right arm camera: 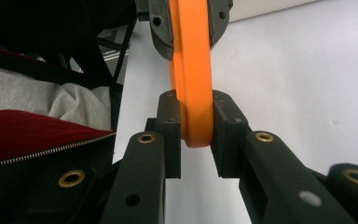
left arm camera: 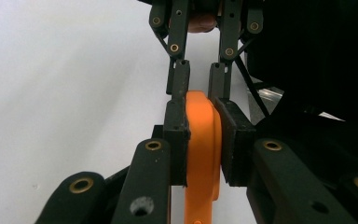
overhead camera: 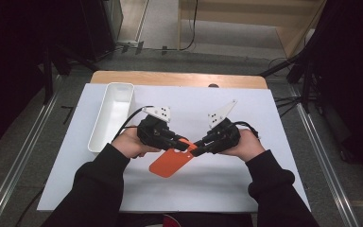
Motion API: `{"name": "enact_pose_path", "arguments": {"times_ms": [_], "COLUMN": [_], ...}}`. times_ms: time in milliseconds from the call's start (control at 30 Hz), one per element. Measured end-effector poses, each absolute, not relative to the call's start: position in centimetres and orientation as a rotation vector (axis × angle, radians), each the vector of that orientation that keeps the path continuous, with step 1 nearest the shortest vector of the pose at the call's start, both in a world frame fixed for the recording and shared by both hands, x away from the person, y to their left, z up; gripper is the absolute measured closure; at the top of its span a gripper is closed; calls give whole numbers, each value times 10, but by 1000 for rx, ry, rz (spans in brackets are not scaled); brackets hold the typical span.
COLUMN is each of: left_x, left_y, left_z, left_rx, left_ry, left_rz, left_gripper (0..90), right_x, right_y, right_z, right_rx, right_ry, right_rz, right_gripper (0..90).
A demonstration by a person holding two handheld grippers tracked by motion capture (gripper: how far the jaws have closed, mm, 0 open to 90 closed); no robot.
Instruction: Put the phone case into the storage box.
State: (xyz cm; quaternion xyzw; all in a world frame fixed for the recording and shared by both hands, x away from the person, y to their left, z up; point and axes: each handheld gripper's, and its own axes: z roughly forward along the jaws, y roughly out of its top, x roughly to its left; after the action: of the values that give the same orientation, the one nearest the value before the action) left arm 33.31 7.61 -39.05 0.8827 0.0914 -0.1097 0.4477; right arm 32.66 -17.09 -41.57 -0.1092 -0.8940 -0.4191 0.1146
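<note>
At table centre, orange spatula (overhead camera: pixel 171 162) gripped at handle by left gripper (overhead camera: pixel 182 142) and right gripper (overhead camera: pixel 199 143), both clamped; blade pointed near-left.

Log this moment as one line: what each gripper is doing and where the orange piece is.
left gripper: shut on orange spatula | right gripper: shut on its handle end | spatula: held above white sheet | white tray: left, untouched

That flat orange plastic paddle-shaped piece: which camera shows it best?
The high view: the flat orange plastic paddle-shaped piece shows its whole outline above the white table sheet. The left gripper view and right gripper view show just its thin edge, clamped between black jaws.
</note>
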Motion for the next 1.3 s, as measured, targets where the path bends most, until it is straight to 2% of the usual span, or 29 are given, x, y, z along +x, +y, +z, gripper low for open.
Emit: {"name": "enact_pose_path", "arguments": {"times_ms": [633,767,833,900,933,1033,1067,1300], "left_x": [333,332,333,333,333,334,334,343], "left_y": [75,76,75,74,74,74,74,81], "left_z": [-393,-392,-392,-392,-391,-388,-388,-386], "left_rx": [2205,2195,2195,2194,2198,2201,2194,2167], "left_ry": [195,201,228,239,243,260,268,372], "left_rz": [-239,-224,-230,-228,-219,-180,-171,-116], "left_gripper": [712,626,516,470,404,375,329,318], "right_x": [327,327,327,328,328,330,331,334], "right_y": [-167,-167,-167,-167,-168,-169,-170,-173], "right_z": [-413,-412,-411,-411,-411,-411,-411,-411], "right_rx": [-339,-337,-349,-376,-394,-412,-435,-525], "right_ry": [-2622,-2615,-2600,-2590,-2589,-2584,-2572,-2546], "right_rz": [-1150,-1155,-1156,-1145,-1142,-1147,-1139,-1133], "right_gripper": [753,753,753,753,753,753,752,752]}}
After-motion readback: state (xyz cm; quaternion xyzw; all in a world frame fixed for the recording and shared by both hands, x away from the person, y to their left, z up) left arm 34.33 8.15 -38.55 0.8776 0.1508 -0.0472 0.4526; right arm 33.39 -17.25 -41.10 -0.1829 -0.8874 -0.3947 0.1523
